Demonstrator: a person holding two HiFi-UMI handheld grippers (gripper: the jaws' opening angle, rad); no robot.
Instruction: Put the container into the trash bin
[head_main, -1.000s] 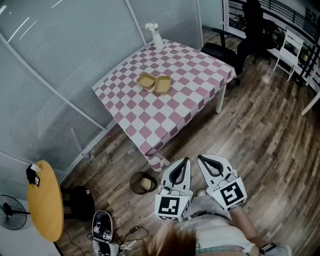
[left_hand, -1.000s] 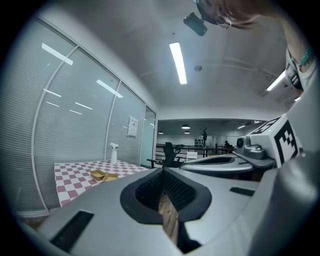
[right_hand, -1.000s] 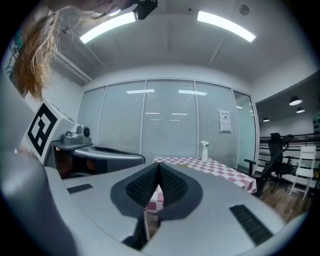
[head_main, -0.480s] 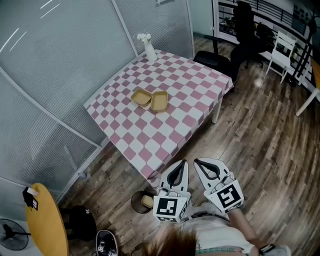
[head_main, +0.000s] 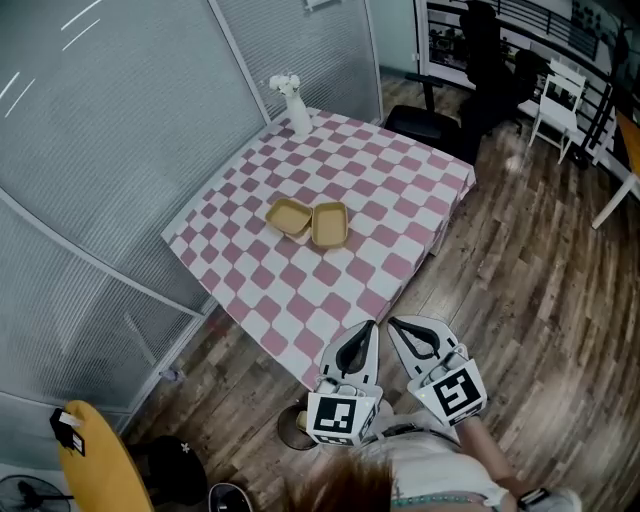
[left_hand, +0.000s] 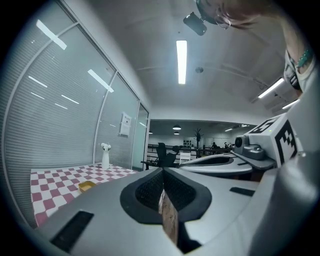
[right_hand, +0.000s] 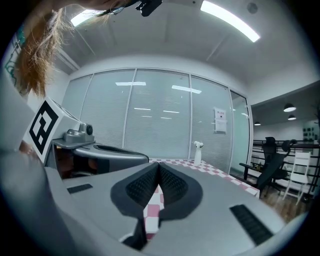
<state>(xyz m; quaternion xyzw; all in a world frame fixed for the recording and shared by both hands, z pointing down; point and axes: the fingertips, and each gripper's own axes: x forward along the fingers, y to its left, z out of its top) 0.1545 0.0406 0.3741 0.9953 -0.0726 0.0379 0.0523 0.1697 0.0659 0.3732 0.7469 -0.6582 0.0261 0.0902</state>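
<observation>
Both claws were shut and carrying nothing. The left claw (head_main: 371, 323) had its black ribbed pads pressed tip to tip, with only a sliver of floor showing behind them. The right claw (head_main: 391, 321) was closed the same way, and nothing was caught in either. They were held side by side, close to the person's body, pointing roughly level toward the near corner of the desk (head_main: 390, 165) with its pink-and-white chequered cloth. The tan hinged food container (head_main: 328, 224) lay open around the middle of that desk, its two shallow halves flat side by side, well apart from both claws and untouched. A white vase (head_main: 297, 118) stood at the far corner, clear of it. The dark round trash bin (head_main: 290, 430) sat on the wooden floor (head_main: 520, 280) just below the near desk corner, largely hidden behind the left claw's marker cube; what was in it I could not make out. To my eye the job had barely begun, since nothing had been picked up. Left to do were the reach across the desk, opening a claw, taking hold of the container, bringing it back to the near corner and dropping it into the bin.
</observation>
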